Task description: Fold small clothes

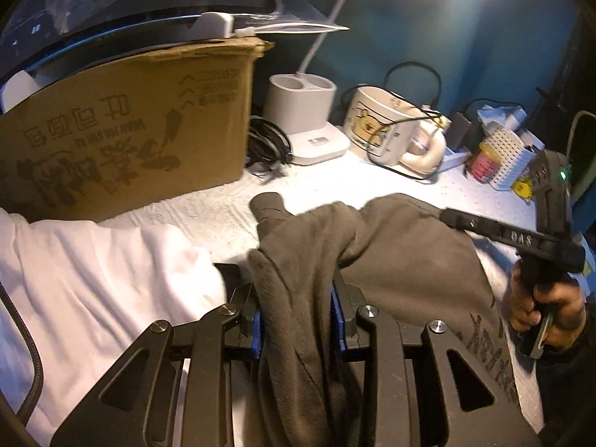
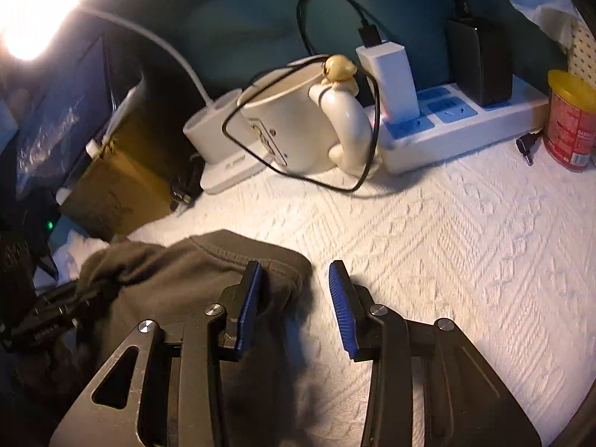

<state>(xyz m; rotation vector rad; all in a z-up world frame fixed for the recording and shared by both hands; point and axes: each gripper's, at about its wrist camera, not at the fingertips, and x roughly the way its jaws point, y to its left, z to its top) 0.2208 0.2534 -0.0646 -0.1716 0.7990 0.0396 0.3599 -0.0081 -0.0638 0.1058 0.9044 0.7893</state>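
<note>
I see my left gripper (image 1: 298, 298) clamped on a bunched fold of the grey garment (image 1: 402, 260), the cloth pinched between its blue pads and hanging back over the fingers. To the left of this gripper lies a white garment (image 1: 93, 279), with a cardboard box (image 1: 130, 138) beyond it. Ahead of the gripper stand a white lamp base (image 1: 305, 119) and a cream mug (image 1: 380, 126). The rest of the grey garment spreads to the right of the gripper across the white quilted worktop (image 1: 223, 216).

My right gripper (image 2: 294, 305) stands half open with nothing pressed between its pads. Its left pad overlaps the collar edge of the grey garment (image 2: 193, 268); I cannot tell whether they touch. Its right pad sits over bare worktop (image 2: 465, 260). The garment lies mainly to the left of this gripper, bunching toward the left gripper (image 2: 74, 290) at the frame edge. Ahead are the mug (image 2: 298, 119) and a power strip (image 2: 465, 126); far ahead right stands a red can (image 2: 570, 123).
</note>
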